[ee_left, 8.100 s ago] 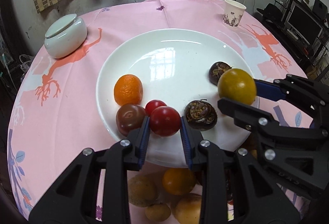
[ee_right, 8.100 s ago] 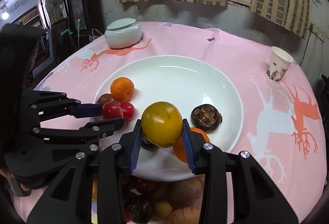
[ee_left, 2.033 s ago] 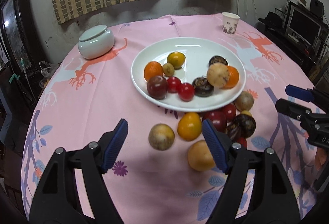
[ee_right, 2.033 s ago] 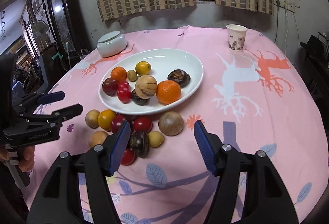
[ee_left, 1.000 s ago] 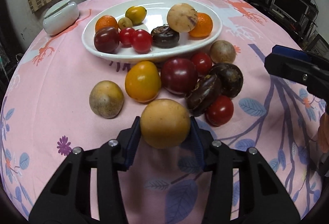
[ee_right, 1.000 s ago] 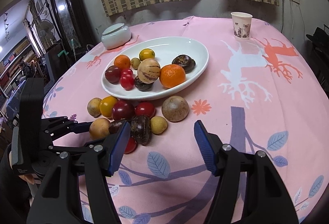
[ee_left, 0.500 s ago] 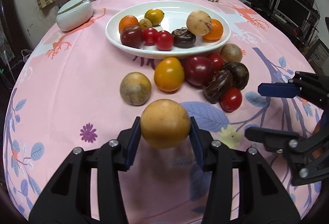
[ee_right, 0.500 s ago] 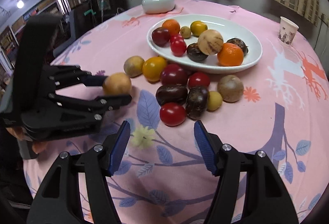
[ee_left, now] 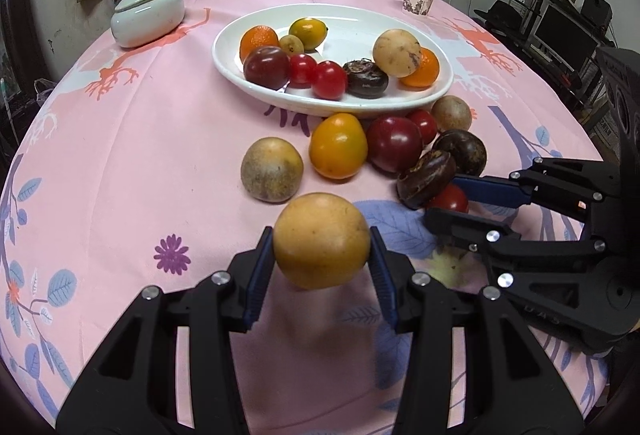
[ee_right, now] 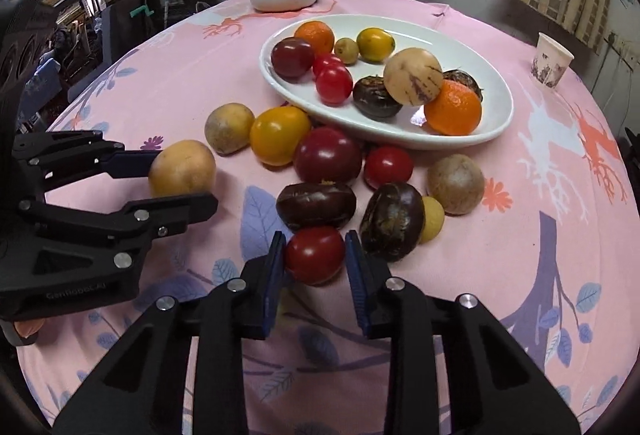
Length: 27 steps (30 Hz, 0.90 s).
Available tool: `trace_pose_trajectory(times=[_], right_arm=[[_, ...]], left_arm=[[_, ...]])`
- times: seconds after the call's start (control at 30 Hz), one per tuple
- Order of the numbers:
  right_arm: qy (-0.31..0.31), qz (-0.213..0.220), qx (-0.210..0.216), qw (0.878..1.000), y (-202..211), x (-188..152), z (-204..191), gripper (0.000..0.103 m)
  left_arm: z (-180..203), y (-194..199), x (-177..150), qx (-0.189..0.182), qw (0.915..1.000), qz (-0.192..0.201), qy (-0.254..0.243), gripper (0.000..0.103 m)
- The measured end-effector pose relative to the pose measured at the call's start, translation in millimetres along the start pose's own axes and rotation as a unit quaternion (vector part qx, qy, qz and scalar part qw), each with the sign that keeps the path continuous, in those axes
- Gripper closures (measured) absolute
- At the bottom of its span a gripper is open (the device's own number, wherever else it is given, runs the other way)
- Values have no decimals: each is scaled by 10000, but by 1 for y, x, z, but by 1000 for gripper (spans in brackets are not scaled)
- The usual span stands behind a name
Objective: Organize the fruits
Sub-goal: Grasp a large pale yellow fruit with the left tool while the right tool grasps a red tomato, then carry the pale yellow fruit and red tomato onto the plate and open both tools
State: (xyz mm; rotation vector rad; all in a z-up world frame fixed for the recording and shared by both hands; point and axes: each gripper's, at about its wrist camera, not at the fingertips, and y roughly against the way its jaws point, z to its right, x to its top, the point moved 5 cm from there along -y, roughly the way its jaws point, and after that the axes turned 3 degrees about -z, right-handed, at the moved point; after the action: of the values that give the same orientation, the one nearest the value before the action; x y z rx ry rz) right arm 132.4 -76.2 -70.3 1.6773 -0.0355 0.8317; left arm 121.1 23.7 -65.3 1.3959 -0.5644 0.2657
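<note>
Near the white plate (ee_right: 496,123), the right gripper (ee_right: 315,255) fingers are closing around a red tomato (ee_right: 314,254) on the tabletop, while the left gripper (ee_left: 321,267) pinches a tan fruit (ee_left: 321,240).

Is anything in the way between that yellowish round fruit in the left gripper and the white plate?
Yes. A speckled fruit and a yellow tomato lie on the cloth between the held yellowish fruit and the white plate; going over them looks clear.
</note>
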Motion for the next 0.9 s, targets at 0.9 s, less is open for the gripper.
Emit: trace_pose_trajectory(times=[0.9], right_arm=[[-571,1558,77,9861,91,61,64,73]], left_arm=[[18,48,84,193,9979,590,-199,57]])
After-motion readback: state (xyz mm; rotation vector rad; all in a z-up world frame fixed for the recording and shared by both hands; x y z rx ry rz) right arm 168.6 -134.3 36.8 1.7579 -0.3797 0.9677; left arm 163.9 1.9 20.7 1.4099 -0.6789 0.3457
